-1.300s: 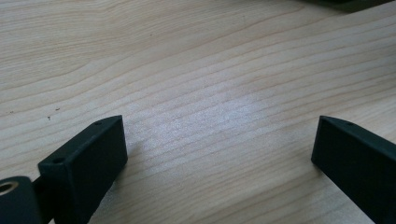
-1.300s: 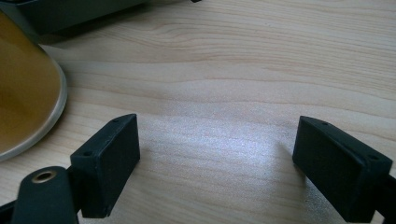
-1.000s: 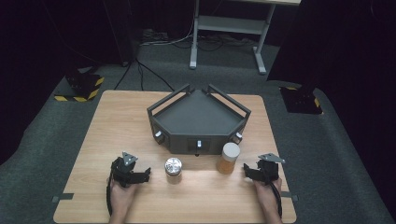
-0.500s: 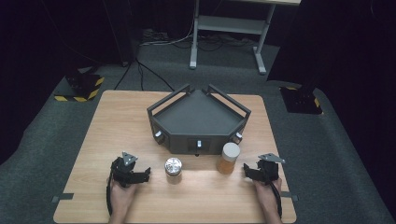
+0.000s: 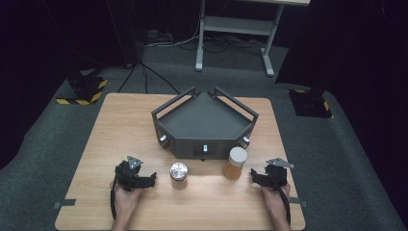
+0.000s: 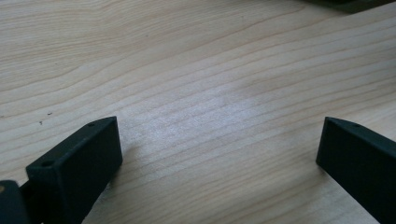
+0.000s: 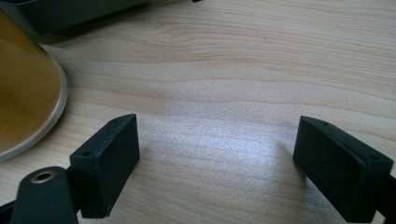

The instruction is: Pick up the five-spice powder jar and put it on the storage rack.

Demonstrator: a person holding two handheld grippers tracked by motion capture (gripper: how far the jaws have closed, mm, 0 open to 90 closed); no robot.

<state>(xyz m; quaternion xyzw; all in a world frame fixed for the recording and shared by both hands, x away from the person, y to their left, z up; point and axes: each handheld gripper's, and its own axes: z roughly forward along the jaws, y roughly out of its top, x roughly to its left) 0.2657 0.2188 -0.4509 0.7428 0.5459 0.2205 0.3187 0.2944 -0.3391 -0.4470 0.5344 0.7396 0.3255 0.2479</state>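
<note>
My left gripper (image 5: 153, 179) rests on the wooden table (image 5: 120, 125) near its front left. Its jaws have just been opening and stand wide apart over bare wood (image 6: 219, 135), nothing between them. A small jar with a silver lid (image 5: 178, 175) stands just to its right. My right gripper (image 5: 252, 177) lies at the front right, open and empty (image 7: 217, 135). An amber jar with a pale lid (image 5: 236, 162) stands just left of it; its rounded side (image 7: 23, 93) shows at the left edge of the right gripper view.
A dark angular tray with raised rails (image 5: 204, 120) sits mid-table behind both jars, knobs on its front face. Dark carpet surrounds the table. A metal desk frame (image 5: 231, 29) stands behind, with yellow-black striped blocks (image 5: 82, 91) on the floor at left.
</note>
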